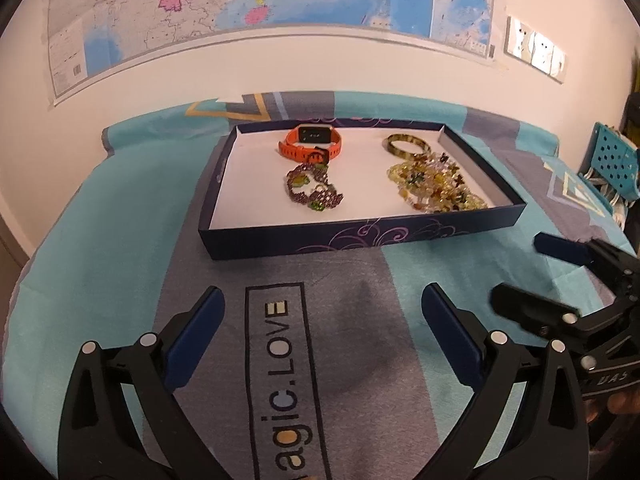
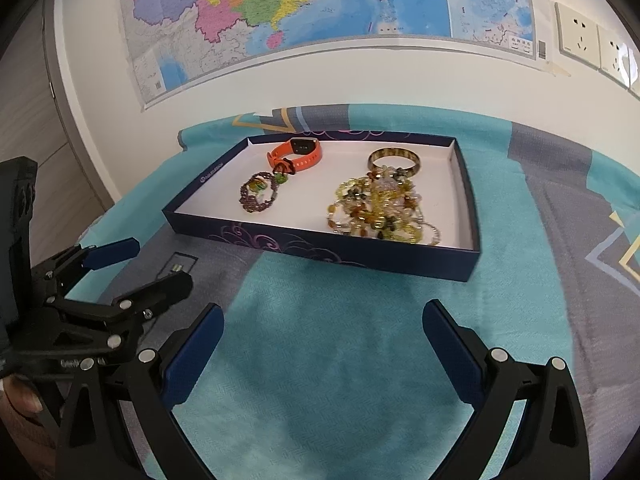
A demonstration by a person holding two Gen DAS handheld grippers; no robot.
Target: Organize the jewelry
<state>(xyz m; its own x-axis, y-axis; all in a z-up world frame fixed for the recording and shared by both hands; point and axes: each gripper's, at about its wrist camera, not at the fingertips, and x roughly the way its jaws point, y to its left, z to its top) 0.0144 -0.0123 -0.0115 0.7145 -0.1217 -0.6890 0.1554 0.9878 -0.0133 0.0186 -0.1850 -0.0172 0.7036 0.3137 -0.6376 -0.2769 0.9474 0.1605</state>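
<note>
Both tongs stand with jaws apart and nothing between them: the left gripper [image 1: 322,312] hangs over the grey band of the cloth [image 1: 120,216] with its "LOVE" print, and the right gripper [image 2: 323,330] hangs over a teal patch, each short of the tray [image 1: 304,242]. The right one also shows at the left view's right edge, beside the left. The jewelry lies inside the dark blue, white-lined tray: an orange watch [image 1: 310,144] at the back, a purple bracelet [image 1: 314,188] touching it in front, a brown bangle [image 1: 408,145] at the back right, and a heap of yellow and amber beads [image 1: 434,188] against the bangle and near the right wall. Behind the table a map [image 2: 320,4] hangs on the wall, with sockets [image 2: 592,40] to its right.
</note>
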